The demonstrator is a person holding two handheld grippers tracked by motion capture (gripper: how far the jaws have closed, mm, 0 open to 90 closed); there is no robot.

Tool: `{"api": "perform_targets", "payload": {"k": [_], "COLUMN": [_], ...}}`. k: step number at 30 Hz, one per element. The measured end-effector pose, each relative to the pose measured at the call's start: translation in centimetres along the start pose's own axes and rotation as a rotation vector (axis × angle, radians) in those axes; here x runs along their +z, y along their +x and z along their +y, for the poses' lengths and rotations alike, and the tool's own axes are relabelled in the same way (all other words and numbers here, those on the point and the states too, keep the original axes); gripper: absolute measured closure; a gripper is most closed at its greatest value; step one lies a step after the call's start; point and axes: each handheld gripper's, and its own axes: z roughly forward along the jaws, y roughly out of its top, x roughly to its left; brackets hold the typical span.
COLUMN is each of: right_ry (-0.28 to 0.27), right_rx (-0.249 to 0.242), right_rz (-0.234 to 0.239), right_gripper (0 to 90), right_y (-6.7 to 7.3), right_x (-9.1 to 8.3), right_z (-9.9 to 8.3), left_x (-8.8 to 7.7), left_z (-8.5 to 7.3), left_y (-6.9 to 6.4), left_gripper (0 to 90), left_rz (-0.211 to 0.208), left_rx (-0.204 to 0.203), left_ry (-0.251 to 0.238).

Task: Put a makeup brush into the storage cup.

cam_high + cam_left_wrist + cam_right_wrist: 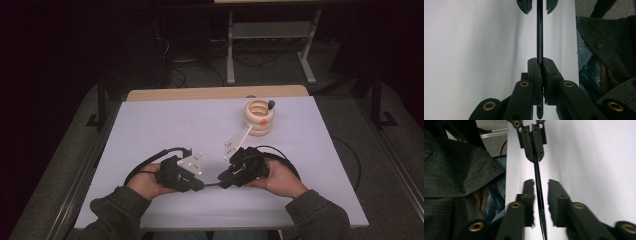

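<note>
A white bench [150,130] is seen from above, with a person's two forearms in dark green sleeves coming in from the bottom edge. At the left, the left hand-held gripper [200,185] is held low over the bench and pointed toward the right. Its jaws are clamped tight on a thin black rod [539,32], as is shown plainly in the left gripper view. The rod is stretched level between the two tools, just above the bench surface. At the right, the right hand-held gripper [223,181] is pointed back toward the left one, tip nearly to tip. In the right gripper view its jaws are parted by a narrow gap, with the rod passing between them and touched by neither. Farther back and to the right, well apart from both hands, a cream-coloured ringed holder [259,118] is set upright on the bench, with a dark-tipped stick rising from it.
</note>
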Motion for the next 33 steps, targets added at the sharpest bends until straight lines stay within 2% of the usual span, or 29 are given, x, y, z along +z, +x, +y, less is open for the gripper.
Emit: {"api": "perform_targets", "payload": {"k": [1,10,12,15,16,17,18,21,22,23,24,26,28,30,32,33], "right_ry": [-0.004,-0.018,-0.018,-0.019,-0.024,-0.024,-0.019,0.003,0.032,0.032,0.063,0.076,0.111,0.106,0.104,0.086], "right_rx": [0.013,0.022,0.023,0.025,0.019,0.019,0.020,0.008,-0.002,-0.002,-0.010,-0.019,-0.042,-0.049,-0.055,-0.057], "right_rz": [0.001,-0.009,-0.002,0.009,0.035,0.035,0.064,0.065,0.060,0.060,0.057,0.058,0.047,0.054,0.049,0.038], "right_gripper": [69.0,70.1,75.4,80.7,83.0,83.0,84.4,84.6,84.7,84.7,84.7,84.7,84.7,84.7,84.6,83.3], "right_y": [0.0,-0.3,-0.4,-0.4,-0.5,-0.5,-0.6,-0.6,-0.5,-0.5,-0.4,-0.3,-0.1,0.1,0.1,0.1], "right_x": [-0.1,-0.5,-0.6,-0.6,-0.7,-0.7,-0.7,-0.7,-0.6,-0.6,-0.5,-0.4,-0.4,-0.5,-0.5,-0.7], "right_z": [-0.2,-0.7,-0.8,-0.8,-0.7,-0.7,-0.6,-0.3,0.0,0.0,0.4,0.6,1.2,1.4,1.5,1.5], "left_x": [0.0,-0.6,-0.7,-0.7,-0.7,-0.7,-0.4,-0.3,0.0,0.0,0.1,0.3,0.5,0.5,0.5,0.5], "left_z": [-0.1,-1.1,-1.2,-1.3,-1.3,-1.3,-1.2,-1.1,-1.0,-1.0,-1.0,-0.8,-0.6,-0.5,-0.5,-0.6], "left_y": [0.0,0.1,0.1,0.1,0.1,0.1,0.1,0.1,0.1,0.1,0.0,-0.1,-0.2,-0.2,-0.2,-0.2], "left_gripper": [85.7,85.7,85.7,85.6,85.4,84.9,84.0,76.7,75.6,75.3,75.4,75.6,79.6,84.3,84.6,85.0], "left_rz": [0.002,0.014,0.013,0.010,0.006,0.006,0.011,-0.003,-0.011,-0.011,-0.011,-0.014,-0.018,-0.021,-0.020,-0.007], "left_rx": [-0.008,-0.034,-0.041,-0.038,-0.024,-0.024,-0.029,-0.037,-0.043,-0.043,-0.045,-0.045,-0.031,-0.028,-0.023,-0.027], "left_ry": [-0.003,-0.046,-0.066,-0.065,-0.047,-0.047,-0.040,-0.033,-0.030,-0.030,-0.029,-0.025,-0.012,-0.009,-0.008,-0.012]}}
